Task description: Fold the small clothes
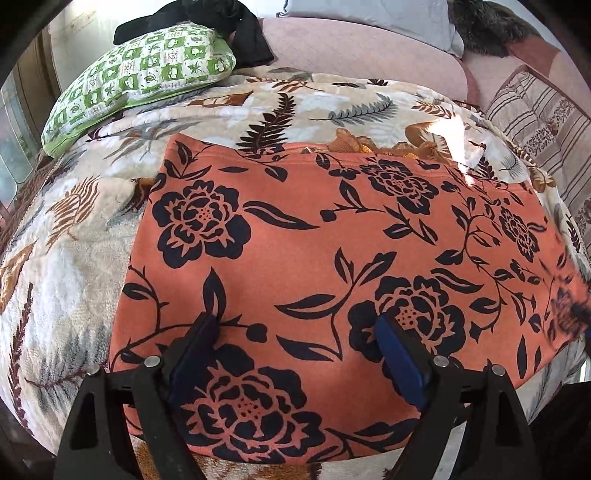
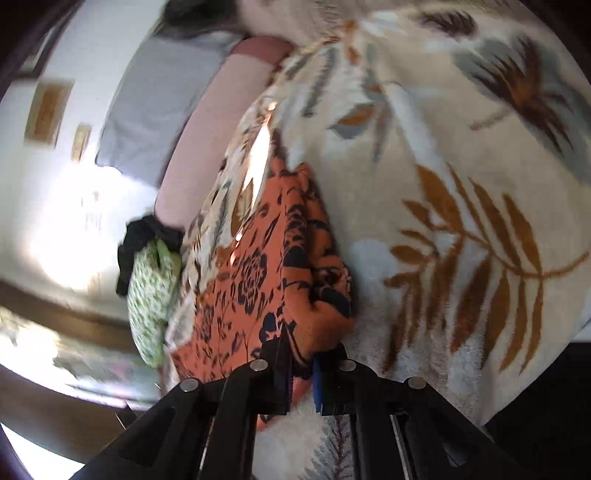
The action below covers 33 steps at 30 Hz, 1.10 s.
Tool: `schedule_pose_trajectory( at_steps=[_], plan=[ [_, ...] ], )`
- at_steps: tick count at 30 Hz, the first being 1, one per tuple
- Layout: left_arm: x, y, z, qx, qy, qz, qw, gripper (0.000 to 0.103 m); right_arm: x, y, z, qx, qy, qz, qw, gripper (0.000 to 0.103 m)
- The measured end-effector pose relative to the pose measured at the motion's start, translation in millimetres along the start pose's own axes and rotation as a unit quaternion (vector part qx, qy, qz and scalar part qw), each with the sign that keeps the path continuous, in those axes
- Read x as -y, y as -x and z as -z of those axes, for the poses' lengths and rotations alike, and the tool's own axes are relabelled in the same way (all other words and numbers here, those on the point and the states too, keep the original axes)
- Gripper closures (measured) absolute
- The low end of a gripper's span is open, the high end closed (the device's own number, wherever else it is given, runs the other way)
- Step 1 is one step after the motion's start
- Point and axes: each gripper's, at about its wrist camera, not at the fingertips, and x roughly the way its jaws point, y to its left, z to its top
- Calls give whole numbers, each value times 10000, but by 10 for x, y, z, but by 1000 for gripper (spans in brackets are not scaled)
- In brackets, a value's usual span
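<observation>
An orange garment with a black flower print lies spread flat on a leaf-patterned blanket. My left gripper is open, its blue-padded fingers resting over the near part of the garment. My right gripper is shut on the garment's bunched right edge and lifts it off the blanket. That lifted edge shows blurred at the far right of the left wrist view.
A green-and-white patterned pillow lies at the back left with a black cloth behind it. A pink cushion and a striped pillow lie at the back and right. The bed's near edge is just below the garment.
</observation>
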Motion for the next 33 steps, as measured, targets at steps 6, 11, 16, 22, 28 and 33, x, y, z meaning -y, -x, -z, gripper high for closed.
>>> schedule_pose_trajectory(
  at_steps=[6, 11, 16, 22, 28, 33],
  plan=[
    [-17, 97, -78, 101, 32, 40, 9999, 15, 137, 106, -54, -27, -200, 116, 9997, 47],
    [26, -38, -96, 20, -35, 37, 10000, 15, -172, 356, -400, 345, 613, 4, 9975, 23],
    [58, -83, -48, 154, -87, -87, 9998, 13, -428, -353, -974, -321, 952, -543, 9935, 23],
    [28, -123, -58, 134, -51, -73, 9999, 7, -419, -1161, -1533, -759, 943, 5, 9926, 24],
    [17, -163, -54, 201, -76, -67, 9997, 2, -659, -1137, -1531, -594, 1550, -78, 9861, 92],
    [4, -156, -89, 116, -89, -37, 9999, 1, -325, -1323, -1494, -614, 1172, 366, 9905, 86]
  ],
)
